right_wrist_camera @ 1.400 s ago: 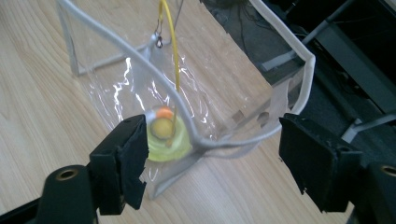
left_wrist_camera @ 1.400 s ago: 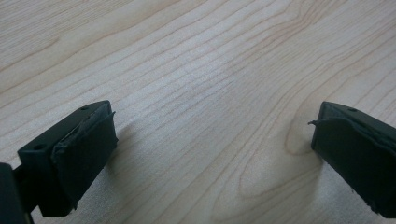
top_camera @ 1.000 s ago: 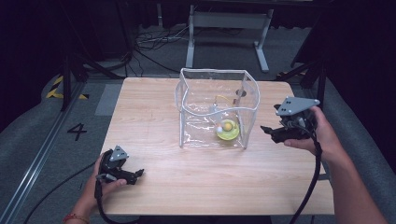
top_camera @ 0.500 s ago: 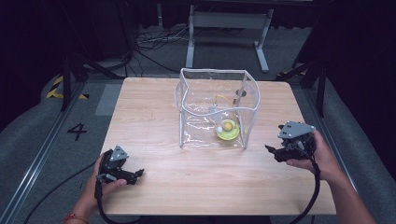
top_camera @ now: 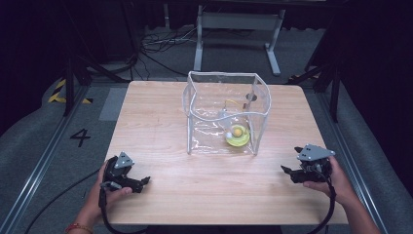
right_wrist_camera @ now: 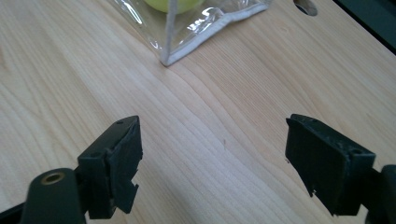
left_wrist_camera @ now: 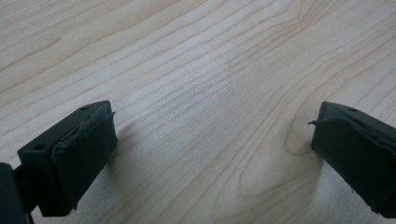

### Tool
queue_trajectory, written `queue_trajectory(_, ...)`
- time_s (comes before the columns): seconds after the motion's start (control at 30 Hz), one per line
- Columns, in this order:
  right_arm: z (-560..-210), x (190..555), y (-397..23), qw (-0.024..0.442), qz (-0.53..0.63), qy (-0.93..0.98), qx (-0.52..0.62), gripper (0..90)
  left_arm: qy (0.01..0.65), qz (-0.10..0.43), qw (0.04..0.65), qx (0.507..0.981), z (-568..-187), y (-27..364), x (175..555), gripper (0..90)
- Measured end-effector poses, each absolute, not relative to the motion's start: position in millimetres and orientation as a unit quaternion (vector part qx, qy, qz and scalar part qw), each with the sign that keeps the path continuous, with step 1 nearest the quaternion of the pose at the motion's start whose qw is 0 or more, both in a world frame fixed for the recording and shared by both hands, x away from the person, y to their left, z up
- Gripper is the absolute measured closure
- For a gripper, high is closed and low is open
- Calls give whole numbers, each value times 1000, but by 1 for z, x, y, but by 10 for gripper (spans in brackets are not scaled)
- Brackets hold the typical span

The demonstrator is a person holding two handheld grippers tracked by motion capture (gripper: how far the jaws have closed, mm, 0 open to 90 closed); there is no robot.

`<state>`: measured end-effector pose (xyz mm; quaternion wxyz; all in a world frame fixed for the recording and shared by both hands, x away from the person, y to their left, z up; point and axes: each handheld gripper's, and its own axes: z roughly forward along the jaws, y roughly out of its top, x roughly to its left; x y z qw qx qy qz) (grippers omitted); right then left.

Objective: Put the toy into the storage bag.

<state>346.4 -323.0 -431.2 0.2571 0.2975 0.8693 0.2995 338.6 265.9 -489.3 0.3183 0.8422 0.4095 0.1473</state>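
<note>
Two hand-held grippers rest near the desk's (top_camera: 160,126) front corners, the left gripper (top_camera: 140,184) and right gripper (top_camera: 288,171) each with jaws spread wide and empty. Beyond them, toward the far edge, stands a clear bag (top_camera: 226,113) with a yellow-green object (top_camera: 237,136) inside its front right corner.

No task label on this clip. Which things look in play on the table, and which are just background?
Likely in play:
- clear plastic open-top bag with white piping
- yellow-green round item inside the bag
- left gripper, open, low over the light wooden table
- right gripper, open, facing the bag

Background:
- grey metal stand
- cables on the floor
- painted floor number 4
</note>
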Motion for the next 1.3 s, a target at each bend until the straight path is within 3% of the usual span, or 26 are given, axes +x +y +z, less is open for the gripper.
queue_trajectory(0.23, -454, 341, -337, 257, 312, 856, 322, 208, 411, 147, 319, 842, -489, 266, 338, 3)
queue_trajectory(0.57, -491, 329, -361, 216, 352, 828, 380, 203, 409, 146, 318, 842, -489, 266, 339, 2)
queue_trajectory(0.77, -494, 334, -369, 177, 359, 815, 418, 168, 410, 145, 319, 842, -489, 266, 339, 1)
queue_trajectory(1.3, -494, 333, -368, 183, 354, 808, 434, 147, 420, 149, 317, 837, -489, 264, 339, 1)
